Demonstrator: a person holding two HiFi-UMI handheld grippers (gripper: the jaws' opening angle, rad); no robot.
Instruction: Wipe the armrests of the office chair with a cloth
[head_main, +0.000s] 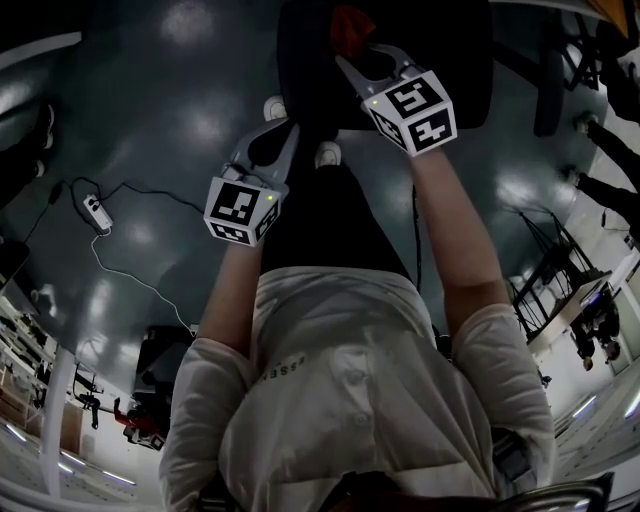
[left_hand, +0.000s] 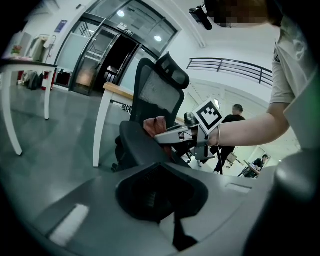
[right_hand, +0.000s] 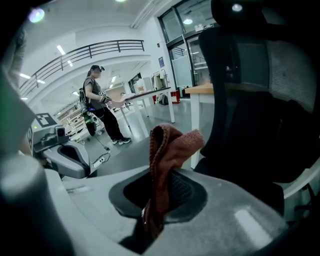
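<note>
- The office chair (left_hand: 157, 95) is black, with a net back and a headrest on top. It stands right in front of the person.
- The right gripper (head_main: 358, 55) reaches over to the chair. Its claw pinches a red-brown cloth (right_hand: 167, 145), and a bunch of cloth sticks up out of the claw.
- In the left gripper view, the cloth sits at the top of the chair's near armrest (left_hand: 132, 145). It looks like it touches the armrest, but I cannot be sure.
- The left gripper (head_main: 280, 135) is just in front of the chair, lower than the right one. Its claw is pressed together with nothing in it, and it does not touch the chair.
- The floor (head_main: 180, 100) under the chair is dark grey and smooth. It is shiny, and bright spots from the lights show on it.
- A white power strip (head_main: 97, 212) with a long thin cable lies on the floor, well away from the chair on the person's left.
- Behind the chair stands a table (left_hand: 115, 89) with a wood top and white legs.
- Far behind the chair are tall glass doors (left_hand: 107, 55), and a balcony rail (left_hand: 230, 64) runs high along the white wall.
- Another person in dark clothes (right_hand: 97, 97) stands well away from the chair, near other desks.
</note>
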